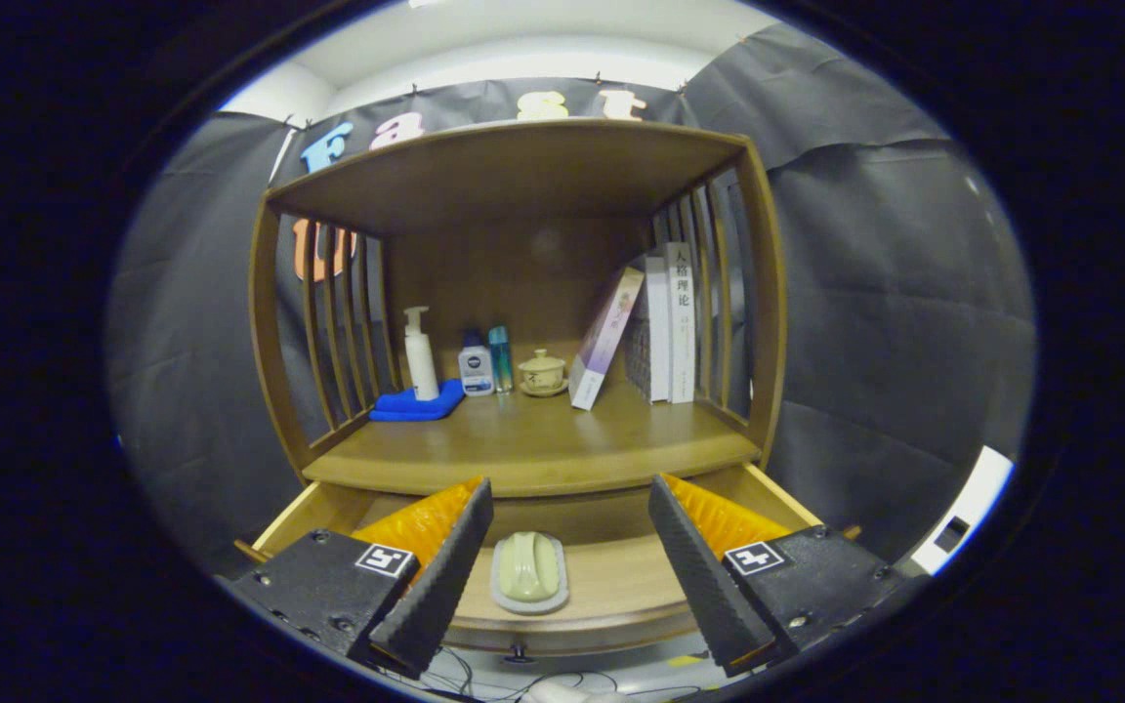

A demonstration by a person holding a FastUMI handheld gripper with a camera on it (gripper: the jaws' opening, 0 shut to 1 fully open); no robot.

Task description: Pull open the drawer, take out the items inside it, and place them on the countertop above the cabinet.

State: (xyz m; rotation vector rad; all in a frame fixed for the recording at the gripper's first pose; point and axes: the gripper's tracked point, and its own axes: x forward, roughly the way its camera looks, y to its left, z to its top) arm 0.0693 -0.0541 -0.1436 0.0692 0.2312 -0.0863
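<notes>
Jaws of the gripper (570,532) spread wide over the open drawer (611,581), a soap dish (529,573) between them; wooden bench (533,444) beyond.

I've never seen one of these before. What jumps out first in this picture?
The hand-held gripper stands out, its two black fingers spread wide open over a pulled-out drawer. Between them lies a pale green soap on a dish. Beyond, on the countertop, stand bottles, a blue cloth and books.

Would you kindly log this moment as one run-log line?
drawer: open | soap dish: in drawer, between the fingers, untouched | claw: open, above drawer | countertop: item not yet placed
</notes>
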